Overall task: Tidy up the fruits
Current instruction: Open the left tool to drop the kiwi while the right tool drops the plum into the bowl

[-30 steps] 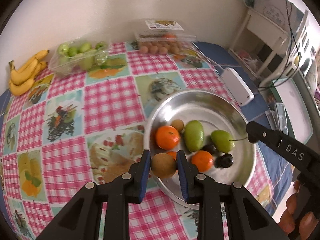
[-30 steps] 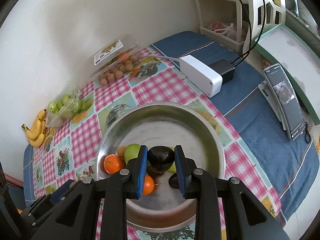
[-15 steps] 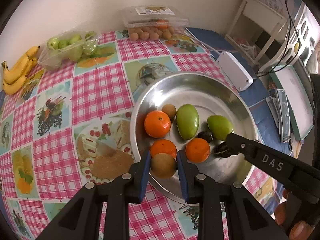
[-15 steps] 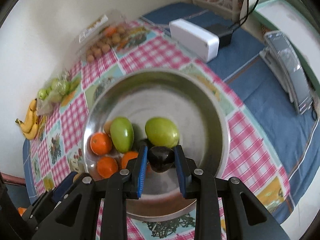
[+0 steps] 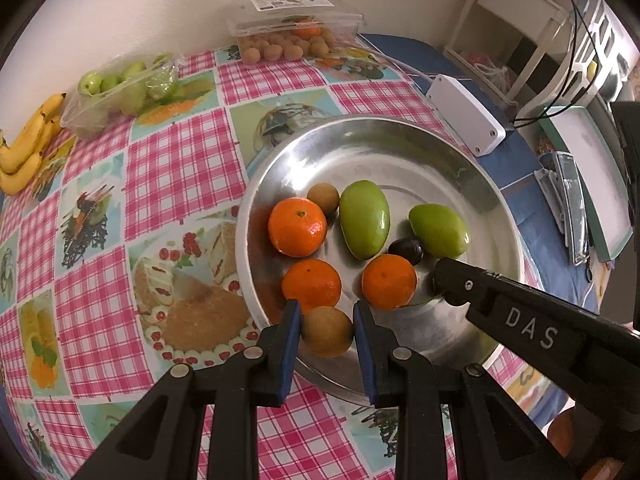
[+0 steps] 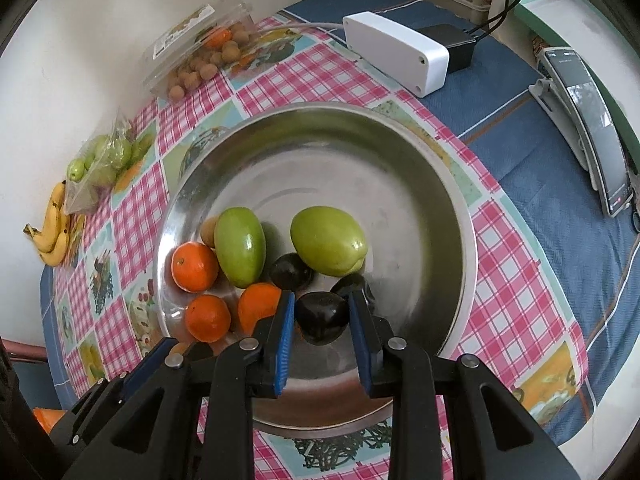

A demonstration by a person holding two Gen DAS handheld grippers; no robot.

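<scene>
A round steel bowl (image 5: pixel 400 136) (image 6: pixel 440 184) sits on the checked tablecloth. Inside lie three oranges (image 5: pixel 297 227), two green mangoes (image 5: pixel 365 219) (image 6: pixel 327 246), a small brown fruit (image 5: pixel 323 198) and dark plums (image 6: pixel 291 272). My left gripper (image 5: pixel 326 330) is shut on a brown round fruit (image 5: pixel 327 331) low over the bowl's near rim. My right gripper (image 6: pixel 322 318) is shut on a dark plum (image 6: pixel 322 317) just above the bowl's floor, beside another plum (image 6: pixel 350 283). In the left wrist view the right gripper's arm (image 5: pixel 520 320) reaches in from the right.
Along the wall stand a clear box of small brown fruits (image 5: pixel 292 32), a clear tray of green fruits (image 5: pixel 120 92) and a banana bunch (image 5: pixel 28 140). A white box (image 6: pixel 396 52) with cables and a phone on a stand (image 6: pixel 592 120) lie to the right on blue cloth.
Both grippers have come down closer to the bowl, each still holding its fruit. The right gripper tilted more steeply and its plum now hangs near the other plums.
</scene>
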